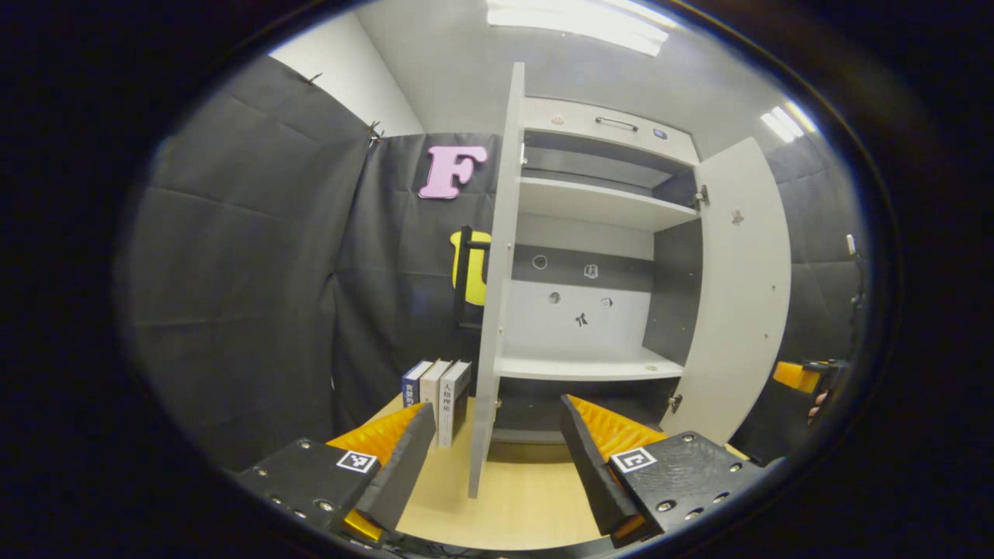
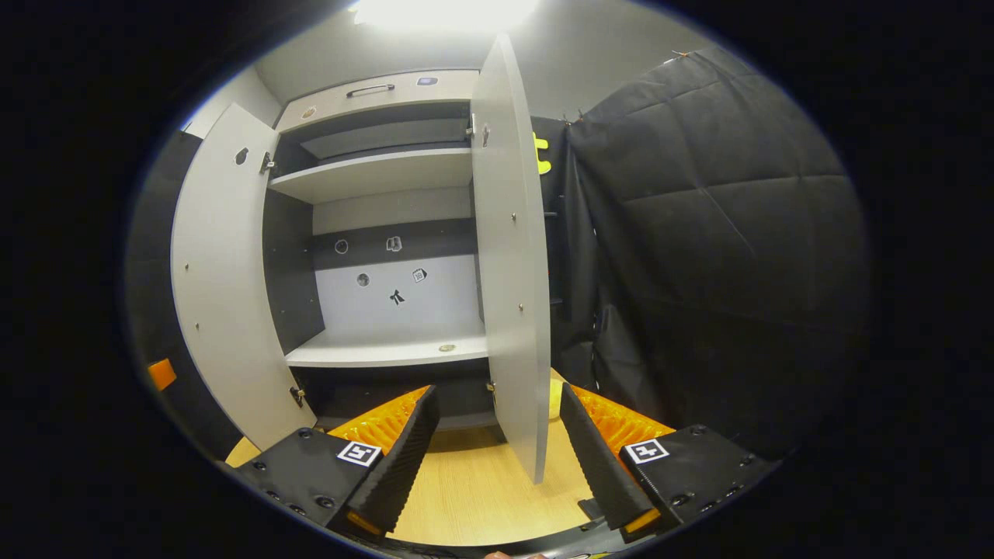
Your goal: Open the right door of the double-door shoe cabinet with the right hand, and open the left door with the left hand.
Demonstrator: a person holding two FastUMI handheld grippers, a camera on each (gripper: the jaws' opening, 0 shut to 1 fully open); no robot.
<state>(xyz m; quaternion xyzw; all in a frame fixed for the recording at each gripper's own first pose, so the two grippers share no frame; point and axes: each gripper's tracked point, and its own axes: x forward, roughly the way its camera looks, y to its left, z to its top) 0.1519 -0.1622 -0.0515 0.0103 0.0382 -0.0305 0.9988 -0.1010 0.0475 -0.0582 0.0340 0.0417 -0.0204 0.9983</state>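
Grey left cabinet door (image 1: 497,272) stands edge-on at frame centre, beyond the wide-open, empty left gripper (image 1: 497,458); the grey right door (image 2: 509,256) stands likewise beyond the open, empty right gripper (image 2: 497,450).

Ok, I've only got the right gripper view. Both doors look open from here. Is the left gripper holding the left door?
Observer: No. The left gripper is open. The left door stands edge-on between its fingers and touches neither.
Operator: Anything on the outer side of that door?
Observer: Three books stand upright on the table, just beside it.
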